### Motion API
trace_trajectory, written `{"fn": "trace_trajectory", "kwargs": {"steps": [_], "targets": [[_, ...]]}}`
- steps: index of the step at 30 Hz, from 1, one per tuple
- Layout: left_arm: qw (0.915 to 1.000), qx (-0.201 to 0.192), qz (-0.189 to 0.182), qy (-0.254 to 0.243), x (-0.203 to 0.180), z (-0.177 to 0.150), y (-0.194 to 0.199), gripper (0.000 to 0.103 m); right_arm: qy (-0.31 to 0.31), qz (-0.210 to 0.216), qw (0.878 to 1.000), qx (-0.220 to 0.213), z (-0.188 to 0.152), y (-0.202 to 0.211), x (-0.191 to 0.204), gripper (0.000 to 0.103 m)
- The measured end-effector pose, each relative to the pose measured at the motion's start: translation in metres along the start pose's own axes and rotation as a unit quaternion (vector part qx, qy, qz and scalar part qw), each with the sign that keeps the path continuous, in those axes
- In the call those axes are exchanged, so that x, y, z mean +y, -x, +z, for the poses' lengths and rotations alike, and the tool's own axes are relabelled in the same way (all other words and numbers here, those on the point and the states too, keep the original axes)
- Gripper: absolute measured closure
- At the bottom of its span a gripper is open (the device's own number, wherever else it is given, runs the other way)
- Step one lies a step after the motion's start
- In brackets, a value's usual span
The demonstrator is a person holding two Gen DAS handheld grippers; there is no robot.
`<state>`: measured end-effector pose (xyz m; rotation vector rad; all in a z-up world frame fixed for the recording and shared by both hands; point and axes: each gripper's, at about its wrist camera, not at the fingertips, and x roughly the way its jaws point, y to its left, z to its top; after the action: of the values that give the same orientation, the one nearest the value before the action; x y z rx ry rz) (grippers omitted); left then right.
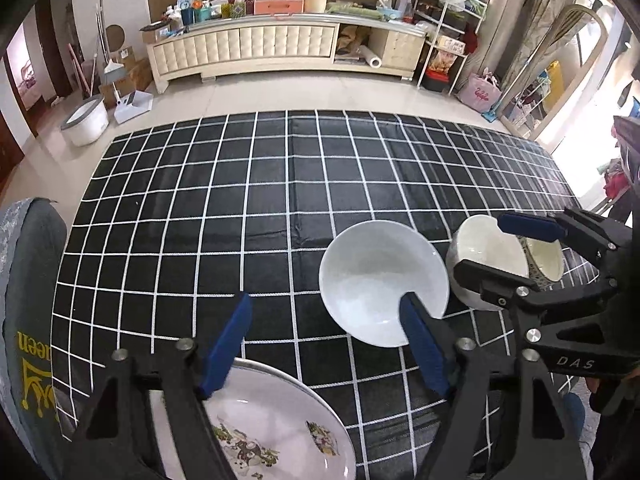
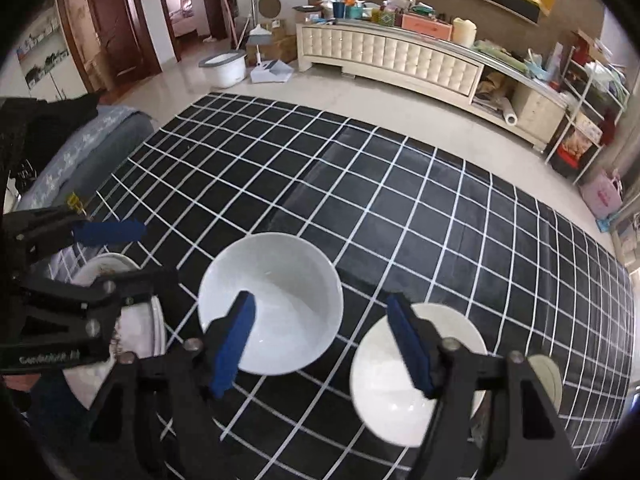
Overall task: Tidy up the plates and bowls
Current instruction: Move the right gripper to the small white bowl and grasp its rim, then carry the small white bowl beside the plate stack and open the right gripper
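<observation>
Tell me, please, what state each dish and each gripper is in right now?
Left gripper: open, holding nothing.
Right gripper: open, holding nothing.
Large white bowl: upright, empty, on the checked cloth.
Second white bowl: upright, empty.
Patterned bowl: upright, beside the second bowl.
Decorated plate: flat, empty.

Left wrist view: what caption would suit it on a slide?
Open left gripper above a patterned plate, beside a white bowl on the checked cloth.

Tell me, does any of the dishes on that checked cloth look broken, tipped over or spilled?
Nothing stands out. The white bowl sits upright and empty on the checked cloth, the second bowl beside it looks whole, and the flower-patterned plate lies flat. No cracks or spills are visible, though the grippers hide parts of them.
</observation>
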<state>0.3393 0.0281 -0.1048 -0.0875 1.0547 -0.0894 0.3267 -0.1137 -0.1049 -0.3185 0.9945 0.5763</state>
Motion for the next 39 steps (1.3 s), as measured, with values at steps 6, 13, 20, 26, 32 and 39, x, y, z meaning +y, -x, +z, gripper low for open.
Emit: {"fn": "trace_trajectory", "kwargs": {"steps": [6,13,20,26,32,39], "targets": [[0.9988,0.04,-0.023,0.019,0.006,0.002,-0.028,0.08,-0.003,0.02,0.999,0.029,0.007,-0.022,-0.004,0.058],[0.9981,0.052,-0.032,-0.005,-0.001,0.001,-0.041,0.08,0.0,0.021,0.998,0.059,0.006,-0.049,-0.006,0.068],[0.9966,0.075,-0.036,-0.003,-0.001,-0.003,-0.061,0.085,0.007,-0.002,0.999,0.05,0.011,-0.051,-0.009,0.073],[0.9958,0.086,-0.03,0.003,-0.001,-0.005,-0.07,0.085,0.009,0.005,0.997,0.076,0.007,-0.068,-0.013,0.087],[0.9958,0.087,-0.028,0.0,-0.003,-0.001,-0.075,0.091,0.011,-0.003,0.997,0.07,0.003,-0.07,-0.011,0.09],[0.996,0.086,-0.022,0.007,-0.004,-0.003,-0.074,0.092,-0.03,0.012,0.998,0.061,-0.001,-0.061,-0.017,0.09]]}}
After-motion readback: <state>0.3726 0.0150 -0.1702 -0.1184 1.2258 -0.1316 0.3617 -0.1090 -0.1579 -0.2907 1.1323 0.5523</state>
